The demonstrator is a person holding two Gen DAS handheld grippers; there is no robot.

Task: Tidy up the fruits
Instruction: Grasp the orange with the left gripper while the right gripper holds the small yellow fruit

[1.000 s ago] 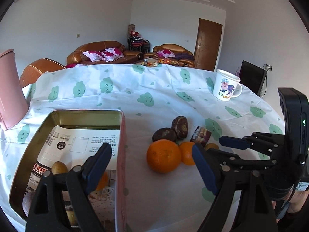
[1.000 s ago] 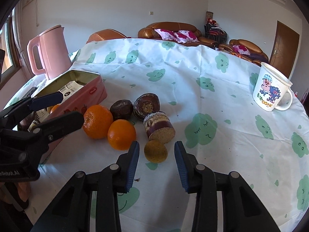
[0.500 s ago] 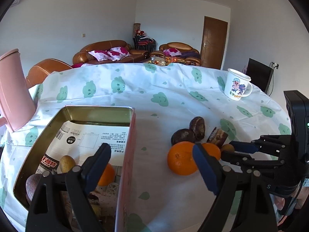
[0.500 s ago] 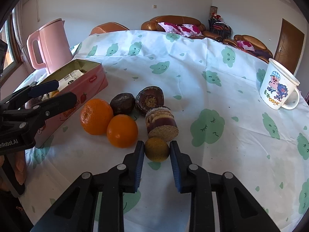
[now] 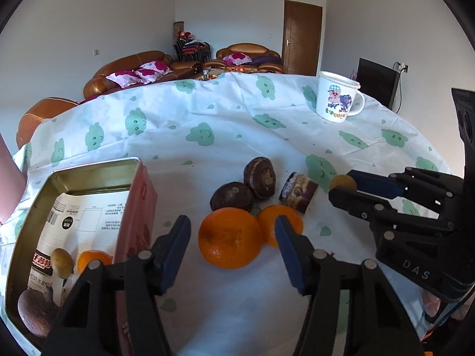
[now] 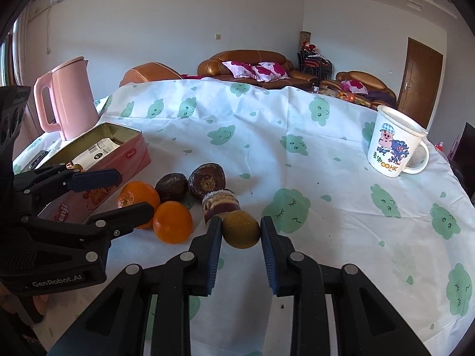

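Left gripper [image 5: 233, 235] closing around big orange [image 5: 230, 237], dead ahead between its jaws; right gripper [image 6: 240, 231] clamps small brownish fruit [image 6: 241, 229].

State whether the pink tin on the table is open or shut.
Open: the pink tin has no lid on, and fruit and printed paper show inside.

Fruit pile [image 5: 237, 216] right of the tin [image 5: 89, 178] — mug [image 5: 337, 101] far behind.

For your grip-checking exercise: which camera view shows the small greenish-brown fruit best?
The right wrist view: the greenish-brown fruit sits close, clamped between the right gripper fingers. The left wrist view shows only a small, partly hidden bit.
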